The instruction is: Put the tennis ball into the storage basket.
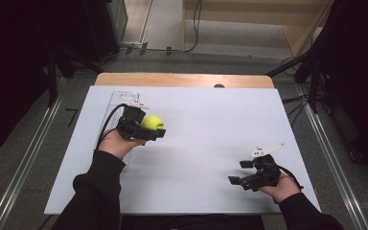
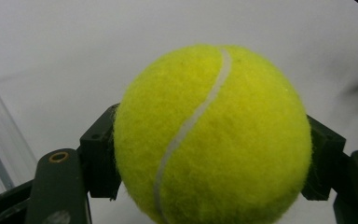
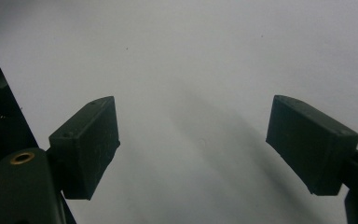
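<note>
- The surface [image 1: 211, 143] is a flat, matte white board, rectangular and smooth, lying on a wooden top whose pale edge shows at twelve o'clock.
- A clear plastic box [image 1: 120, 98], long, thin-walled and glossy, lies along the surface's ten o'clock side, just behind the left tongs; in the left gripper view its ribbed transparent wall sits at nine o'clock.
- The left tongs [image 1: 152, 128], blocky black plastic with a cable trailing from them, are clamped on the ball from both sides at about ten o'clock of the surface.
- The right tongs [image 1: 237, 173], of the same black make with a grey three-cornered plate on top, sit at four o'clock of the surface with jaws spread wide and nothing between their flat rectangular pads, well apart from the ball.
- The tennis ball [image 2: 212, 135] is round, fuzzy yellow-green felt with a curved white seam, held above the surface.
</note>
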### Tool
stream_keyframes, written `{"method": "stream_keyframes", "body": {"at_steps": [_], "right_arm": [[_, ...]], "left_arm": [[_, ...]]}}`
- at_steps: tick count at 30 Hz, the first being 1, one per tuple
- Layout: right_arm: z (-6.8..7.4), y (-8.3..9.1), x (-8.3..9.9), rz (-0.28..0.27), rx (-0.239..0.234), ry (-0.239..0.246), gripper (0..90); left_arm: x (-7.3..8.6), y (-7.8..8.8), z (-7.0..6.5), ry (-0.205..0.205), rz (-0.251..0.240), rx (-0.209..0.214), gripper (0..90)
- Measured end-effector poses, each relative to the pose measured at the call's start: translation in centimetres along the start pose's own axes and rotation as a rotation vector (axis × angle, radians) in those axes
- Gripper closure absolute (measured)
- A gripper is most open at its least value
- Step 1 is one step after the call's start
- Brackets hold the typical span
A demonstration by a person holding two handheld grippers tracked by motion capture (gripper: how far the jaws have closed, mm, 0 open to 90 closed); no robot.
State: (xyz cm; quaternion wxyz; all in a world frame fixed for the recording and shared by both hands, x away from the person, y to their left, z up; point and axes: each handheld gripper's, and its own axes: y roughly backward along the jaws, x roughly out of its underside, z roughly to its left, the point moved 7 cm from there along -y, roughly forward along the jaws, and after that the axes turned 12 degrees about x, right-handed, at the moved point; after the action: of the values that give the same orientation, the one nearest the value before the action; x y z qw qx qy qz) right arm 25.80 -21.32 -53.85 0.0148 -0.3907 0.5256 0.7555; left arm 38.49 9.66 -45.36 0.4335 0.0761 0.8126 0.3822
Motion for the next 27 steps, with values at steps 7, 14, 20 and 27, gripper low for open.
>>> {"method": "stream_keyframes", "body": {"at_steps": [7,14,20,27], "right_arm": [[0.0,0.0,0.0,-0.001,0.0,0.002,14.9],[0.0,0.0,0.0,-0.001,0.001,0.001,14.9],[0.0,0.0,0.0,-0.001,0.001,-0.001,14.9],[0.0,0.0,0.0,-0.002,0.001,-0.002,14.9]], "left_arm": [[0.1,0.5,0.5,0.008,-0.003,-0.01,26.2],[0.1,1.2,1.0,0.016,-0.009,-0.029,26.2],[0.2,1.7,1.5,0.029,-0.018,-0.035,26.2],[0.3,2.2,2.0,0.041,-0.023,-0.05,26.2]]}}
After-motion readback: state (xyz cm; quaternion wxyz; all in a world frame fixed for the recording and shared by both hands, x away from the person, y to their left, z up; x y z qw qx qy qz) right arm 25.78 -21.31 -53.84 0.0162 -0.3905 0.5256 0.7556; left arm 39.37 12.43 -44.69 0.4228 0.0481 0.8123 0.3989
